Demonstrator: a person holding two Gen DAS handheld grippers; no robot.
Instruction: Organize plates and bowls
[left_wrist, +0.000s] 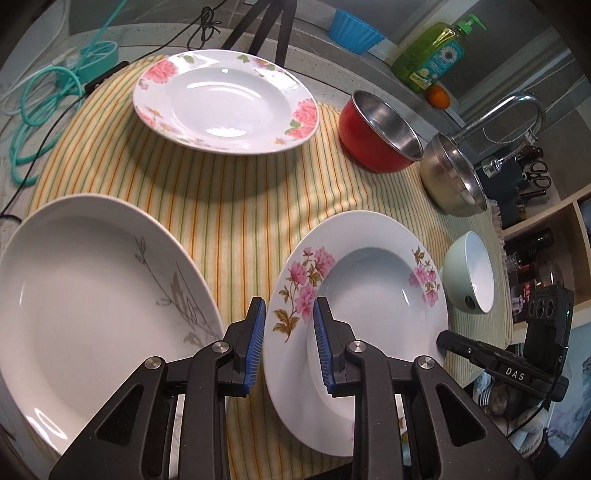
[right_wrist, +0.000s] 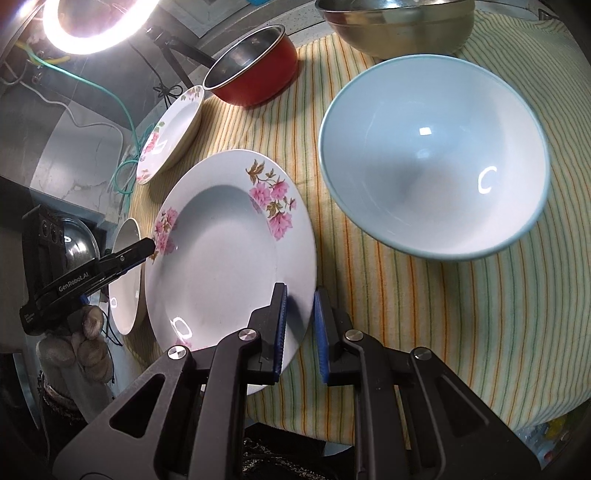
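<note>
A white plate with pink flowers (left_wrist: 369, 288) lies on the striped cloth (left_wrist: 240, 221); it also shows in the right wrist view (right_wrist: 229, 258). My left gripper (left_wrist: 288, 339) is open with the plate's left rim between its blue pads. My right gripper (right_wrist: 299, 325) is open astride the plate's opposite rim. A grey-leaf plate (left_wrist: 92, 302) lies to the left. A rose-rimmed plate (left_wrist: 225, 99) lies at the back. A pale blue bowl (right_wrist: 432, 162) stands to the right; it also shows in the left wrist view (left_wrist: 469, 273).
A red pot (left_wrist: 376, 133) and a steel bowl (left_wrist: 454, 177) stand at the back right near a faucet (left_wrist: 517, 110). A soap bottle (left_wrist: 432, 51), a blue cup (left_wrist: 354, 29), a tripod (left_wrist: 266, 22) and green cables (left_wrist: 44, 110) lie behind. A ring light (right_wrist: 92, 26) glares.
</note>
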